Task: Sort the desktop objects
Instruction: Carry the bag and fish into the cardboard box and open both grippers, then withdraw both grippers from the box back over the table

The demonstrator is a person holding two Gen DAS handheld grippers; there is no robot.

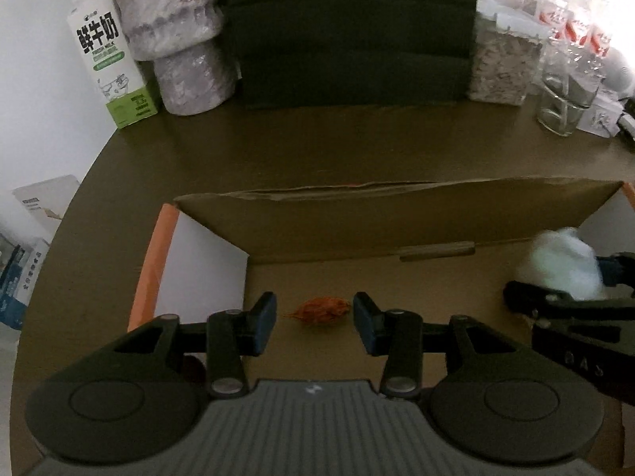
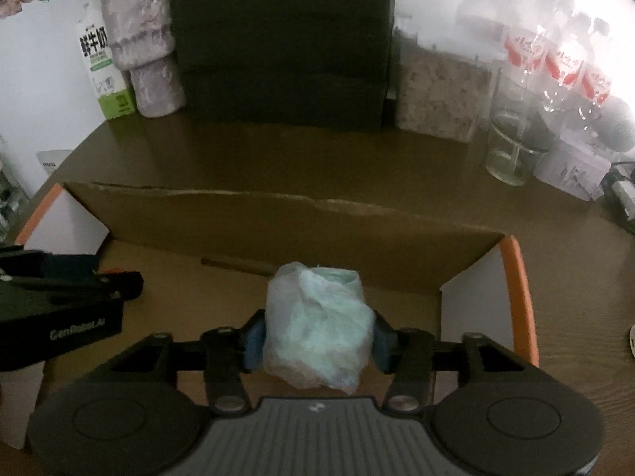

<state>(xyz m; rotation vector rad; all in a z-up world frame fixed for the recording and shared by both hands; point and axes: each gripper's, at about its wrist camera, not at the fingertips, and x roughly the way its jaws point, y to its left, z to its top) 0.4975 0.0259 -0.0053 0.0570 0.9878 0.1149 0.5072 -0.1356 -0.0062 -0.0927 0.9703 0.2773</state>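
Note:
An open cardboard box point(image 1: 397, 214) with orange-edged flaps lies on the brown table. A small crumpled orange-red scrap point(image 1: 319, 309) rests on the box floor, in the gap between the fingers of my left gripper point(image 1: 314, 311); the pads stand apart from it, so the gripper is open. My right gripper point(image 2: 317, 335) is over the same box point(image 2: 278, 222), and a crumpled pale blue-white plastic bag point(image 2: 317, 325) fills its gap, both pads against its sides. The left wrist view shows the bag point(image 1: 563, 265) at the far right. The left gripper point(image 2: 99, 277) shows at the left of the right wrist view.
Along the back stand a milk carton point(image 1: 107, 63), a wrapped grey vase point(image 1: 178, 39), a dark stack of boxes point(image 1: 349, 31), a clear container of grain point(image 1: 504, 67), a glass point(image 2: 512, 146) and several water bottles point(image 2: 563, 51). Bare tabletop lies between them and the box.

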